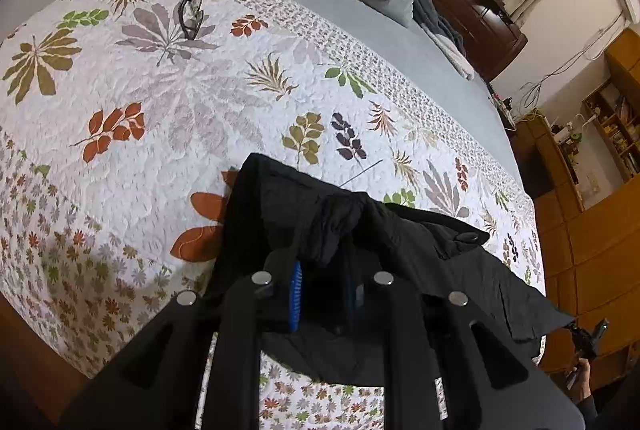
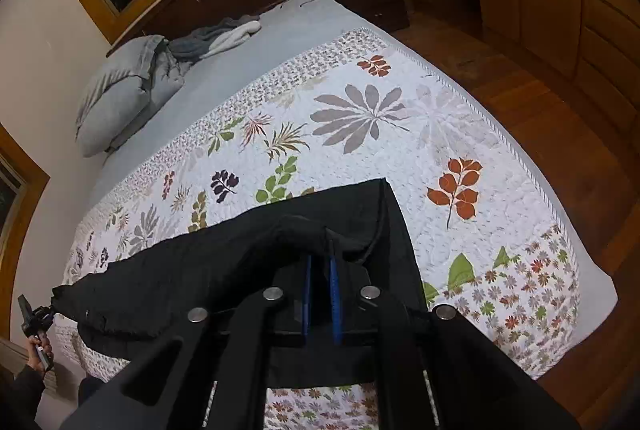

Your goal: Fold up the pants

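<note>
Black pants (image 1: 400, 254) lie across a leaf-print quilt (image 1: 168, 117) on the bed, both the left tongs (image 1: 322, 290) and right tongs (image 2: 320, 294) clamped on bunched fabric at opposite ends.

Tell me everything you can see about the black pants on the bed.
The black pants are a matte, woven-looking fabric, stretched across the near end of the leaf-print quilt. The left gripper pinches a bunched fold at one end, the right gripper a raised ridge at the other. A button shows on a flap. The near edge hangs over the bedside.
</note>
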Demonstrator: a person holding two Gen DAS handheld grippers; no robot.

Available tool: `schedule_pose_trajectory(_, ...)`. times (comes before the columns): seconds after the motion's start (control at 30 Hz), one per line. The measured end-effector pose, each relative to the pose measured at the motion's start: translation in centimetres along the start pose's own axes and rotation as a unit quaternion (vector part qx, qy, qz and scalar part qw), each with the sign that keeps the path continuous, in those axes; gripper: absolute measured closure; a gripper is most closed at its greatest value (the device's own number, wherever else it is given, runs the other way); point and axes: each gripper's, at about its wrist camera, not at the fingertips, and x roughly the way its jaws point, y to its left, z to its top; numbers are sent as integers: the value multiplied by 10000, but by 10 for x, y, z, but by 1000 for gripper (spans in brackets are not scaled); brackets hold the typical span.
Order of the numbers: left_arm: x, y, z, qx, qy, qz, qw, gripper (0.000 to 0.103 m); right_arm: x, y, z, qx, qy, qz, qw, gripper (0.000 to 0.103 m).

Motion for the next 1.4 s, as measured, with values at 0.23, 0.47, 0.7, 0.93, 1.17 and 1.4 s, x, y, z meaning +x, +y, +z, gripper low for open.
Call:
schedule_pose_trajectory(0.23,4,10,-13,101,204,221,9995,83,-1,-6,-17,15,112,-139,9998,95)
schedule_pose_trajectory(0.47,12,15,-24,351,425,830,9950,70,1,-13,-30,72,232,-266,9994,95)
schedule_pose_trajectory(0.7,9,32,-39,477,655,2077,9748,30,-3,-24,-44,269,313,-581,9975,55)
schedule_pose_trajectory(0.93,-44,18,-56,-468,-264,1524,9869,16,-23,-62,-80,1609,211,-213,9865,43)
schedule_pose_trajectory(1.17,1,-19,-82,-730,5,409,9965,13,-12,-62,-136,2724,220,769,9589,38)
schedule_pose_trajectory(1.4,28,-20,-76,-1241,30,316,9918,15,1,-49,-159,2903,288,1100,9502,37)
